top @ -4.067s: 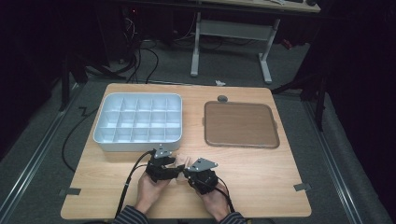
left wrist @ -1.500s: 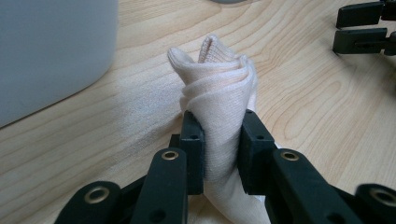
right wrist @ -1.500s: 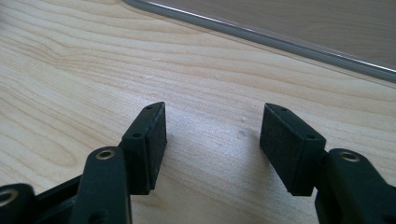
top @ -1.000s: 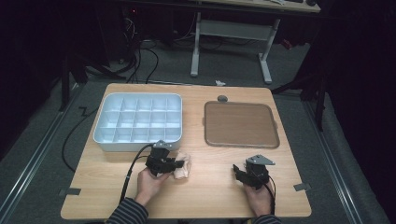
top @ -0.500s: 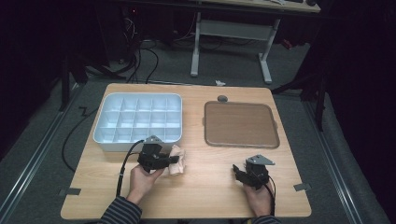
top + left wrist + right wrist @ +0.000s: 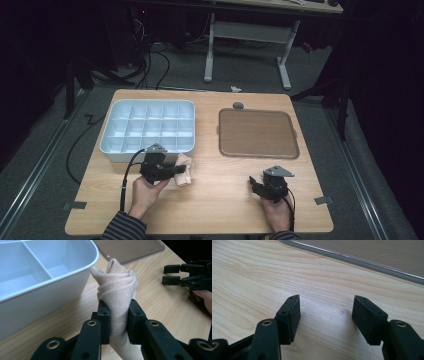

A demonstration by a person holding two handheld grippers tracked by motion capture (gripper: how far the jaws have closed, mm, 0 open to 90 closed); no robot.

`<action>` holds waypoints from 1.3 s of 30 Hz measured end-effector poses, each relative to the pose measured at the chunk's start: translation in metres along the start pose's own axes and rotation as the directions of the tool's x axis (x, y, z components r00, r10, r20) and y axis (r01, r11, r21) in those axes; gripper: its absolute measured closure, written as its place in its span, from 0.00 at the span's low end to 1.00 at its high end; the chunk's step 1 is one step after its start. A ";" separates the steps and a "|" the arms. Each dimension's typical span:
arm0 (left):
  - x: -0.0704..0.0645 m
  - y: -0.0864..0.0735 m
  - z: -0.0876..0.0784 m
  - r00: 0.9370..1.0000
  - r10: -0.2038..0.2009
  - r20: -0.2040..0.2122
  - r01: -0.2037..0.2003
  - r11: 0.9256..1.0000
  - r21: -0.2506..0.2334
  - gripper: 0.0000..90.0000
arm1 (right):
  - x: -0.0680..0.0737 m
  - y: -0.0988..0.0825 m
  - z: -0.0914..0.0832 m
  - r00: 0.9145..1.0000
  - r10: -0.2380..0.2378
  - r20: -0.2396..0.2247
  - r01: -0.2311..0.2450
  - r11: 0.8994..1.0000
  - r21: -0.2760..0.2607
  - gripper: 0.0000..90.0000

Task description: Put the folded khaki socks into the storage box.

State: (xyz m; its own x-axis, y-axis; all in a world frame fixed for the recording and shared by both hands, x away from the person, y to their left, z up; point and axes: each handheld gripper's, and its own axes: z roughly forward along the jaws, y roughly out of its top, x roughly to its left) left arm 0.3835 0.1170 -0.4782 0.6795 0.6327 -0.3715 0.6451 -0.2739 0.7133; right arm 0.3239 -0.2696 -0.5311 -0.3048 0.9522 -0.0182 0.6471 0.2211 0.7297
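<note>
Two pads of the left claw [image 6: 117, 322] pinch the folded cloth [image 6: 117, 290]; right claw [image 6: 334, 317] gapes empty.

Noted a pale peach knitted cloth [image 6: 117, 290] with fine ribbing, pinched between matt black pads of the left gripper [image 6: 118, 322]; saw brass-coloured rivets on its black arms. Found the right gripper [image 6: 325, 315] equally black, with a grey plate on top in the high view. Recorded a white compartment tray [image 6: 112, 145] with pale bluish shading inside, a brown mat [image 6: 257, 132] with a lighter grey edge, a light wooden table [image 6: 220, 200] with flowing grain, striped dark-and-light sleeves [image 6: 122, 230], and grey carpet [image 6: 50, 150] underneath
</note>
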 end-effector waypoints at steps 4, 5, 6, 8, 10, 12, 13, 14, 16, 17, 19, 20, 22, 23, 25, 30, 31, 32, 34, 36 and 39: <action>0.004 -0.002 -0.007 1.000 -0.007 -0.012 0.007 1.000 0.005 0.85 | 0.000 0.000 0.000 1.000 0.000 0.000 0.000 1.000 0.000 0.44; 0.005 -0.002 -0.008 1.000 -0.009 -0.016 0.009 1.000 0.006 0.85 | 0.000 0.000 0.000 1.000 -0.001 0.000 0.001 1.000 0.000 0.44; 0.007 -0.001 -0.010 1.000 -0.015 -0.014 0.015 1.000 0.006 0.86 | 0.000 0.000 0.000 1.000 0.000 0.000 0.000 1.000 0.000 0.44; 0.010 0.001 -0.011 1.000 -0.010 -0.024 0.011 1.000 0.010 0.86 | 0.000 0.000 0.000 1.000 0.002 -0.001 -0.002 1.000 0.000 0.44; 0.012 0.001 -0.014 1.000 -0.019 -0.019 0.019 1.000 -0.005 0.86 | 0.000 0.000 0.000 1.000 -0.004 -0.002 0.004 1.000 -0.001 0.44; 0.011 0.000 -0.015 1.000 -0.021 -0.013 0.021 1.000 -0.012 0.86 | 0.000 0.000 0.000 1.000 -0.005 -0.004 0.005 1.000 -0.001 0.44; 0.011 0.000 -0.016 1.000 -0.016 -0.014 0.016 1.000 -0.007 0.86 | 0.000 0.000 0.000 1.000 -0.005 -0.004 0.005 1.000 -0.001 0.44; 0.012 0.001 -0.017 1.000 -0.015 -0.015 0.015 1.000 -0.004 0.86 | 0.000 0.000 0.000 1.000 -0.003 -0.004 0.003 1.000 -0.001 0.44; 0.014 0.001 -0.019 1.000 -0.018 -0.013 0.018 1.000 -0.002 0.86 | 0.000 0.000 0.000 1.000 -0.005 -0.004 0.005 1.000 -0.001 0.44; 0.016 0.003 -0.025 0.999 -0.027 -0.016 0.027 1.000 -0.011 0.86 | 0.000 0.000 0.000 1.000 -0.005 -0.004 0.005 1.000 -0.001 0.44; 0.019 0.008 -0.035 0.999 -0.038 -0.020 0.038 0.999 -0.022 0.86 | 0.000 0.000 0.000 1.000 -0.003 -0.004 0.003 1.000 0.000 0.44; 0.019 0.009 -0.040 0.999 -0.031 -0.033 0.030 0.999 -0.029 0.86 | 0.000 0.000 0.000 1.000 -0.003 -0.003 0.003 1.000 0.000 0.44; 0.021 0.010 -0.047 0.999 -0.027 -0.040 0.026 0.999 -0.037 0.86 | 0.000 0.000 0.000 1.000 -0.005 -0.004 0.005 1.000 -0.001 0.44; 0.023 0.010 -0.049 0.999 -0.035 -0.042 0.033 0.999 -0.040 0.86 | 0.000 0.000 0.000 1.000 -0.005 -0.004 0.005 1.000 -0.001 0.44; 0.026 0.010 -0.052 0.998 -0.046 -0.039 0.045 0.998 -0.045 0.86 | 0.000 0.000 0.000 1.000 -0.006 -0.003 0.006 1.000 -0.001 0.44; 0.032 0.011 -0.053 0.998 -0.062 -0.030 0.061 0.997 -0.037 0.86 | 0.000 0.000 0.000 1.000 -0.004 -0.003 0.004 1.000 -0.001 0.44; 0.034 0.012 -0.053 0.998 -0.060 -0.034 0.059 0.998 -0.030 0.86 | 0.000 0.000 0.000 1.000 -0.004 -0.001 0.004 1.000 -0.001 0.44; 0.035 0.014 -0.053 0.998 -0.056 -0.041 0.055 0.998 -0.028 0.86 | 0.000 0.000 0.000 1.000 -0.001 -0.001 0.001 1.000 0.000 0.44; 0.035 0.014 -0.054 0.998 -0.055 -0.044 0.054 0.998 -0.028 0.86 | 0.000 0.001 0.001 1.000 -0.001 -0.001 0.001 1.000 -0.001 0.44; 0.036 0.015 -0.058 0.998 -0.056 -0.042 0.054 0.997 -0.050 0.86 | 0.000 0.000 0.001 1.000 0.000 0.000 0.000 1.000 0.000 0.44; 0.041 0.016 -0.060 0.997 -0.064 -0.040 0.062 0.997 -0.046 0.86 | 0.000 0.000 0.000 1.000 0.004 0.005 -0.004 1.000 -0.001 0.44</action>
State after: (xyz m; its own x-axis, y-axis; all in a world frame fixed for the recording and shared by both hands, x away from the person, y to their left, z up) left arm 0.4010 0.1823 -0.4464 0.6222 0.6777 -0.3919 0.6691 -0.2005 0.7156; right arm 0.3243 -0.2695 -0.5312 -0.2987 0.9542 -0.0183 0.6479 0.2168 0.7302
